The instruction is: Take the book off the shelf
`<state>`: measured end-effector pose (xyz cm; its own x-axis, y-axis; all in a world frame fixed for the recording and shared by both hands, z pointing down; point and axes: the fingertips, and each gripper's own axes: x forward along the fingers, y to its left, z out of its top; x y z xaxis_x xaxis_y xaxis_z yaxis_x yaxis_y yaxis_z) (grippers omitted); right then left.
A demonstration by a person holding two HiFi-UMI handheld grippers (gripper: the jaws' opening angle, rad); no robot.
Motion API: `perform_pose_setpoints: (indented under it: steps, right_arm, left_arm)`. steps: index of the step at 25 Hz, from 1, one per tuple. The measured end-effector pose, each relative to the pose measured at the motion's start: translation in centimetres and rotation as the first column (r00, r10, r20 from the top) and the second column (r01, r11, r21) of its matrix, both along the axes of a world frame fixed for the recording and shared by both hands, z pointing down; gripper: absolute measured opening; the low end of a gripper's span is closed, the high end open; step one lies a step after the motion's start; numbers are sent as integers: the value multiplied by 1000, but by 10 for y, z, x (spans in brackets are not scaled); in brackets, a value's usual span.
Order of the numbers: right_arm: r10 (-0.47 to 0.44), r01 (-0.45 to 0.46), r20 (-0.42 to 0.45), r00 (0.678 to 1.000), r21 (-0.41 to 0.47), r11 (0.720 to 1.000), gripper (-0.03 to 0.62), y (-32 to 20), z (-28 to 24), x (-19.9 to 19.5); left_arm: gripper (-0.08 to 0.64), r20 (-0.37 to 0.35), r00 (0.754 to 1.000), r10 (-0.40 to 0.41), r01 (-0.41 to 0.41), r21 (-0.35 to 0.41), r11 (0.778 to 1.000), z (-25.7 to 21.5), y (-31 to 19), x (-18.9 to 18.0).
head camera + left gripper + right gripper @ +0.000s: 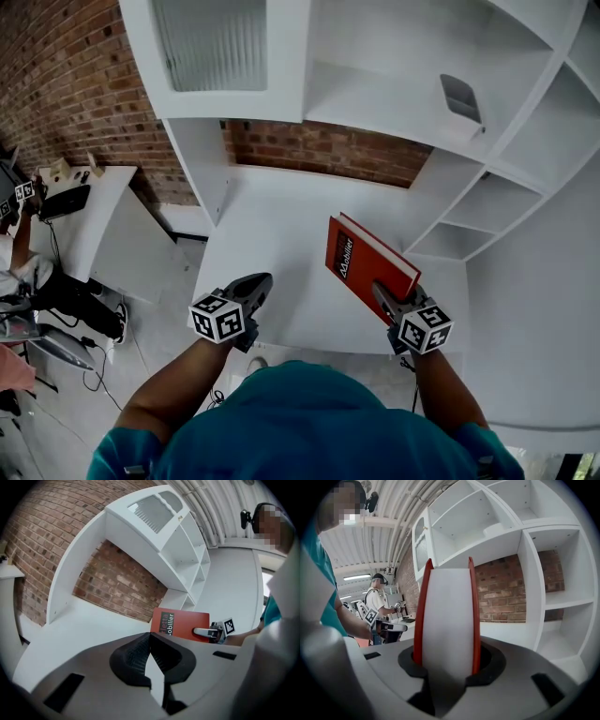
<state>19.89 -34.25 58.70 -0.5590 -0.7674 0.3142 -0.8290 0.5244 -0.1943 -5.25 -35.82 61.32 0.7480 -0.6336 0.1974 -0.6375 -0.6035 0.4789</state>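
A red book (366,258) with white lettering on its cover hangs tilted over the white desk top (272,234), clear of the shelves. My right gripper (382,292) is shut on its lower edge. In the right gripper view the book (447,606) stands upright between the jaws, white page edge facing me, a red cover against each pad of my right gripper (447,663). My left gripper (255,286) hovers over the desk left of the book with nothing in it. Its jaws meet at the tips in the left gripper view (149,640), where the book (180,623) and right gripper (208,632) show beyond.
White shelf compartments (469,220) rise at the right and a frosted cabinet door (211,42) hangs above, with a brick wall (328,150) behind. A side table (94,225) with a dark device stands at the left. Another person (377,599) with grippers stands further off.
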Motion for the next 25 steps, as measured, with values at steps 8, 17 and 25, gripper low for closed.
perform_pose_setpoints:
  steps: [8,17,25]
  right_arm:
    - [52,-54,-28,998,-73,996,175,3,37,13]
    - [72,-76,-38,997,-120,990,175,12,60,18]
    - [73,-76,-26,997,-131,988,175,14,65,19]
  left_arm:
    - [15,27,1000,2,0,-63,998,33,17,-6]
    - [15,21,1000,21,-19,-98,995,41,30,-3]
    - [15,11,1000,11,-9,-113,994,45,32,-5]
